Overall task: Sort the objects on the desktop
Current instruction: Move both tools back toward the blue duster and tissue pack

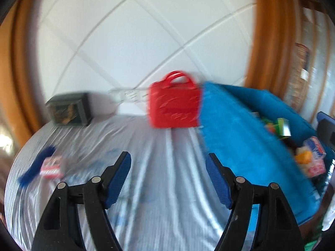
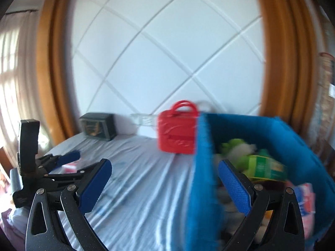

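Objects: a blue bin (image 2: 247, 123) is standing on the sheet (image 1: 163, 177), holding blurred items; a green pack (image 2: 266, 167) and a green-and-white soft toy (image 2: 236, 148) are lying inside it.
Left gripper (image 1: 168, 165): it is hovering over the sheet just left of the bin, jaws spread wide, holding nothing and touching nothing.
Right gripper (image 2: 164, 176): it is hanging over the bin's near left wall, jaws spread wide and empty; one finger is showing in front of the bin's contents, the other over the sheet left of the bin.
Red bag (image 1: 173, 104): it is standing upright, just beside the bin's far left corner, handles up.
Dark box (image 1: 69, 108): it is sitting well left of the bin, at the far edge of the sheet against the white wall (image 2: 167, 41).
Loose items: a red-and-white packet (image 1: 52, 166) and a blue streak (image 1: 37, 163) are lying well left of the bin, near the left gripper.
Hard to make out: both views are smearing with motion blur; the blue streak and the clear thing behind the red bag cannot be identified; an orange piece (image 1: 303, 156) and red-white-blue packs (image 1: 314, 152) inside the bin are too blurred to name.
Cut off: the bin's right side is running out of frame in both views.
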### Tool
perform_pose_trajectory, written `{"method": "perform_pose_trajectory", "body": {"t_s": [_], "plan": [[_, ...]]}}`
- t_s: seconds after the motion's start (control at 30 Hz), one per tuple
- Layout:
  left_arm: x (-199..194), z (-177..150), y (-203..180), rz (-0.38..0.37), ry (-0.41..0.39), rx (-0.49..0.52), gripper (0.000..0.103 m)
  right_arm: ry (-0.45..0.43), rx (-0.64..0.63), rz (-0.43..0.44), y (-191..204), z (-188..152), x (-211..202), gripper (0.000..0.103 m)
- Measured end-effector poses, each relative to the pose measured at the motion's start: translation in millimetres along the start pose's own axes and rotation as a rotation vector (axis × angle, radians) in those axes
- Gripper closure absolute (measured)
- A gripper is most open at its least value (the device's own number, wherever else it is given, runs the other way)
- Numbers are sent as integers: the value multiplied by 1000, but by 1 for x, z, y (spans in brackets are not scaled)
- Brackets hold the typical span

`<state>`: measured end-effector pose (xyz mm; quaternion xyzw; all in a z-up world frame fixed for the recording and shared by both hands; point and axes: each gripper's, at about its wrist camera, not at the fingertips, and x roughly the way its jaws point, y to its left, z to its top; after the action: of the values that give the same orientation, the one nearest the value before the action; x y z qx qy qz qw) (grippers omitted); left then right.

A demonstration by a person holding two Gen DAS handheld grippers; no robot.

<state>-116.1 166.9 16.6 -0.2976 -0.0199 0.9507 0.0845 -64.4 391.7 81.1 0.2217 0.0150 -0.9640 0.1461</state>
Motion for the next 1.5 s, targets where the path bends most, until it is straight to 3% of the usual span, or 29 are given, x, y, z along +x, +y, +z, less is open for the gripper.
{"method": "perform_pose_trajectory", "body": {"t_s": [0.33,0.53,0.7,0.93,1.17,1.33,1.5], "plan": [[0,-51,207,218,120,-208,30,163,-88,162,142,-5,114,0],[-17,-68,309,318,172,-253,30,272,-69,206,214,-22,179,0],[-34,-88,360,370,193,-331,30,379,-69,215,242,-42,221,0],[-50,-107,383,464,237,-361,30,407,-68,296,258,-64,245,0],[-46,-110,414,434,239,-376,30,484,-71,257,282,-83,266,0],[-20,-99,456,374,264,-296,30,508,2,204,305,-93,281,0],[11,-91,516,276,298,-197,30,541,77,108,363,-105,304,0]]}}
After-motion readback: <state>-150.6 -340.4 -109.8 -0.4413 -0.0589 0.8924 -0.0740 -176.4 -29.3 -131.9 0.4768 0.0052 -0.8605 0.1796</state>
